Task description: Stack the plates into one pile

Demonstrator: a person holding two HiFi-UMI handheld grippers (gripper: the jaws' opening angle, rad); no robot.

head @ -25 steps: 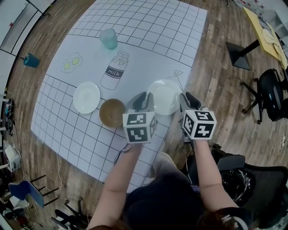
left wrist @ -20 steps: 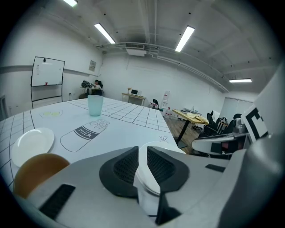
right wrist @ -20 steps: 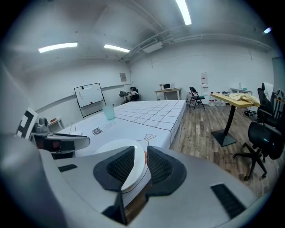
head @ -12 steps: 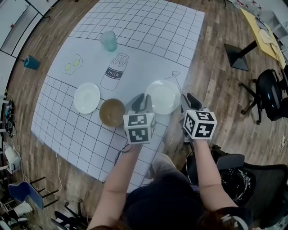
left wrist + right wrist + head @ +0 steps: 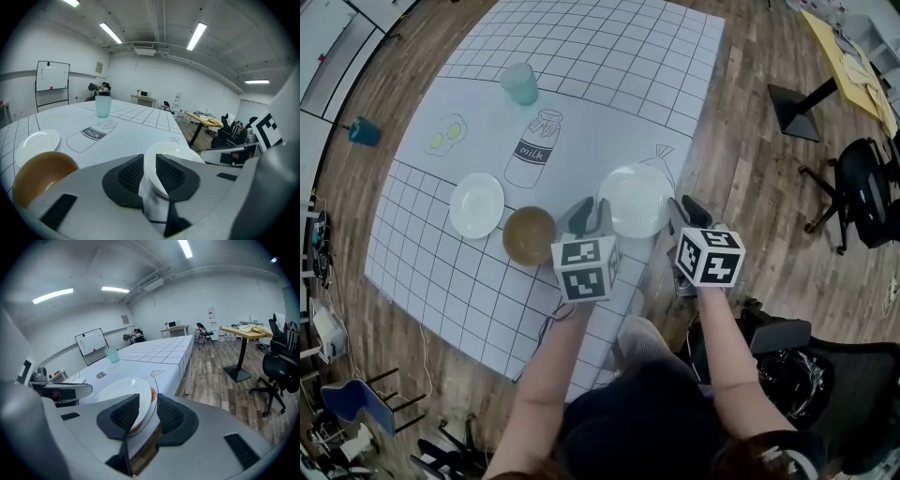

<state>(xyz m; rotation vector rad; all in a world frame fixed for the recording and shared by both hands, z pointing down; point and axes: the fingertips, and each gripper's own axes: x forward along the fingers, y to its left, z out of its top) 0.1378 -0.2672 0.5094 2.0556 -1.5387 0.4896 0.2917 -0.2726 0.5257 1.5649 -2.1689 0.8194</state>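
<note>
A large white plate (image 5: 636, 200) lies near the right edge of the gridded mat (image 5: 581, 56). My left gripper (image 5: 591, 214) is at its near-left rim and my right gripper (image 5: 686, 208) at its near-right rim. In the left gripper view the plate (image 5: 176, 152) has its rim between the pads, which press on it while the jaws begin opening. In the right gripper view the plate (image 5: 122, 390) stands between opening jaws, and the right pad (image 5: 171, 416) is clear of it. A small white plate (image 5: 476, 205) and a brown bowl (image 5: 529, 234) sit to the left.
A teal cup (image 5: 519, 82) stands at the far side beside a drawn milk bottle (image 5: 531, 150). The mat's right edge runs just past the right gripper, above wood floor. A black table base (image 5: 797, 98) and an office chair (image 5: 862, 192) stand to the right.
Both grippers stay at the large plate's rim. The plate, the bowl and the small plate keep their places; only the head view has shifted slightly.
</note>
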